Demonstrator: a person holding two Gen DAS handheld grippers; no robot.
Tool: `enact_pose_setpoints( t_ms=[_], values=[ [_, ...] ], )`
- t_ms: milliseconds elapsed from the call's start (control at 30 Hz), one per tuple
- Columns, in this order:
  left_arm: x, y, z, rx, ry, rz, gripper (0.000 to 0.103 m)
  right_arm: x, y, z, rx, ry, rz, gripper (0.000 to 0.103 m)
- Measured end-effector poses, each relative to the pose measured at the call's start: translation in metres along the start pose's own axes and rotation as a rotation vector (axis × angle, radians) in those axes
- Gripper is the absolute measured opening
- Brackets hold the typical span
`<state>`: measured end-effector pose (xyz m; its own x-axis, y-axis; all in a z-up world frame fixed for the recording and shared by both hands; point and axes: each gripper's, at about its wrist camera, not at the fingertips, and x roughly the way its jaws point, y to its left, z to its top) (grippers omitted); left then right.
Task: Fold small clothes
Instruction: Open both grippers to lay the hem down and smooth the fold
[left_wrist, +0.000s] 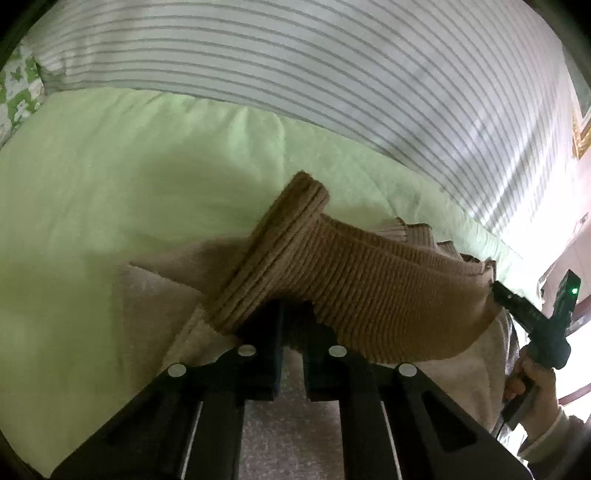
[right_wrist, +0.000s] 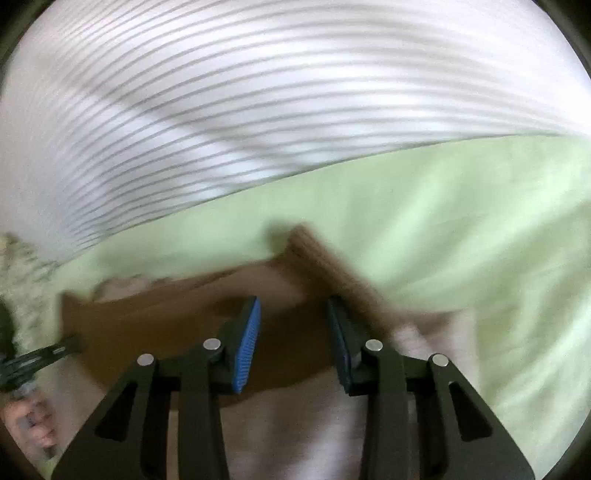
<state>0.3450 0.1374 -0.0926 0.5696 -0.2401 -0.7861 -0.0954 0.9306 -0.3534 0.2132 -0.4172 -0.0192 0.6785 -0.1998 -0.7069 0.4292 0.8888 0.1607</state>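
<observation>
Brown ribbed-knit garment (left_wrist: 354, 295) lifted ahead of left gripper (left_wrist: 291, 325), jaws clamped on its folded edge, likely carrying the fold; right gripper (right_wrist: 293, 332) spread, empty.

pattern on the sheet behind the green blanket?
White sheet with thin grey stripes; sharpest in the left wrist view.

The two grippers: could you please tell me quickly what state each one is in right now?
Left gripper: shut on the brown ribbed knit garment.
Right gripper: open, holding nothing, jaws apart over the garment.
</observation>
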Motion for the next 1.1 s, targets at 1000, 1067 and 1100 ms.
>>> enact_pose_setpoints(
  t_ms=[1000,1067,1100],
  values=[
    [-0.114,0.027,-0.096,-0.17,-0.048,0.065,0.059,-0.104,-0.042,-0.075,0.035,0.064,0.035,0.022],
    [-0.129,0.027,-0.108,-0.212,-0.059,0.103,0.07,-0.117,-0.042,-0.076,0.06,0.047,0.063,0.035],
    [-0.132,0.026,-0.113,-0.226,-0.062,0.096,0.072,-0.124,-0.037,-0.077,0.06,0.039,0.077,0.036]
  ],
)
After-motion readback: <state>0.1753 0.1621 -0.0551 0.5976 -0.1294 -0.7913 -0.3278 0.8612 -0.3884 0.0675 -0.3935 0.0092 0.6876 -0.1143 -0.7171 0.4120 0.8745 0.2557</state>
